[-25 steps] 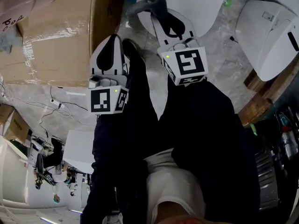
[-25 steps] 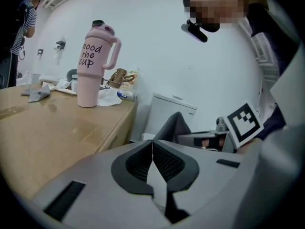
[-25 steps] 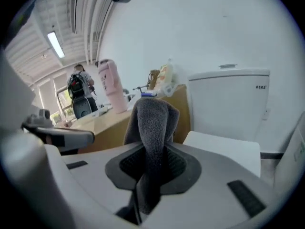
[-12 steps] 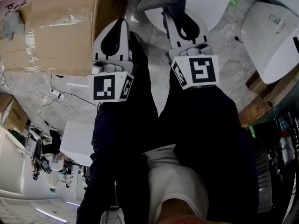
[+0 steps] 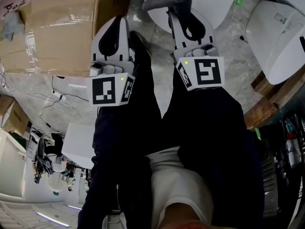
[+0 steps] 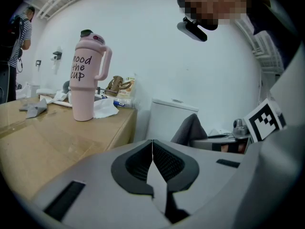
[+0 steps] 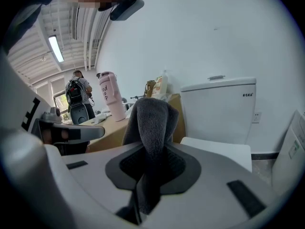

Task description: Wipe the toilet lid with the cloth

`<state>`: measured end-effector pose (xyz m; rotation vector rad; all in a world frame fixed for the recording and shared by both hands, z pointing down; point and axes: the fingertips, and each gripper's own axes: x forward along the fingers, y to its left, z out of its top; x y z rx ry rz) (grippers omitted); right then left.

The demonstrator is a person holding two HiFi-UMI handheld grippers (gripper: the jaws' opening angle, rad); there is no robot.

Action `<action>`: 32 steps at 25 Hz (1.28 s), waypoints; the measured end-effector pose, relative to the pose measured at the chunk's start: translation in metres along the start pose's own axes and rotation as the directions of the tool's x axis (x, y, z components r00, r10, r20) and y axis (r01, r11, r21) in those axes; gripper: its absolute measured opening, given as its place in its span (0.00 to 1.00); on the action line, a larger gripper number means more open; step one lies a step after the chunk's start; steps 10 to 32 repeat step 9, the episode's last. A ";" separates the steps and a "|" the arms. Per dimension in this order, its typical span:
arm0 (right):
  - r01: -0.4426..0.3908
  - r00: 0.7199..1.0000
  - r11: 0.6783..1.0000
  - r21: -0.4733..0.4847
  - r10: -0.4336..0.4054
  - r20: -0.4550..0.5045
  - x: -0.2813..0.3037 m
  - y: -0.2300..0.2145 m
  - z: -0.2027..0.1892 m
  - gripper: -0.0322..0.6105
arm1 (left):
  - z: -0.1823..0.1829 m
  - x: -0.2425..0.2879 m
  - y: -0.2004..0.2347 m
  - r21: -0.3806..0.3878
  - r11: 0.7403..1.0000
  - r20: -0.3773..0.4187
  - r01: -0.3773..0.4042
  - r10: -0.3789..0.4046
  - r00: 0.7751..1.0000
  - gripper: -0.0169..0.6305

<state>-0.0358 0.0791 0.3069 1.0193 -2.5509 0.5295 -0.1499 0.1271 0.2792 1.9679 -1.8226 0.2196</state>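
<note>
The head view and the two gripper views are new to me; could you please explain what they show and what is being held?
There is no robot here: a person holds a two-jaw tool in each hand. The head view looks down from the person's head onto the left gripper, the right gripper and the person's dark trousers. Each gripper view looks along that gripper's own jaws. The left gripper's jaws are together with nothing between them; beside it is a wooden table with a pink cup on it. The right gripper's jaws are clamped on a grey cloth, close to the white toilet lid, with the cistern behind.
</note>
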 end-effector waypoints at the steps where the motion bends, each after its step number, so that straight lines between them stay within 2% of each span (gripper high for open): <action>1: 0.002 1.000 1.000 -0.004 -0.002 0.001 0.000 -0.001 0.000 0.15 | 0.002 0.000 0.000 0.004 1.000 0.004 -0.002 0.002 1.000 0.05; 32: 0.000 1.000 1.000 0.016 0.000 0.010 0.001 -0.003 0.003 0.15 | 0.005 0.003 0.001 0.011 1.000 0.007 -0.003 0.003 1.000 0.05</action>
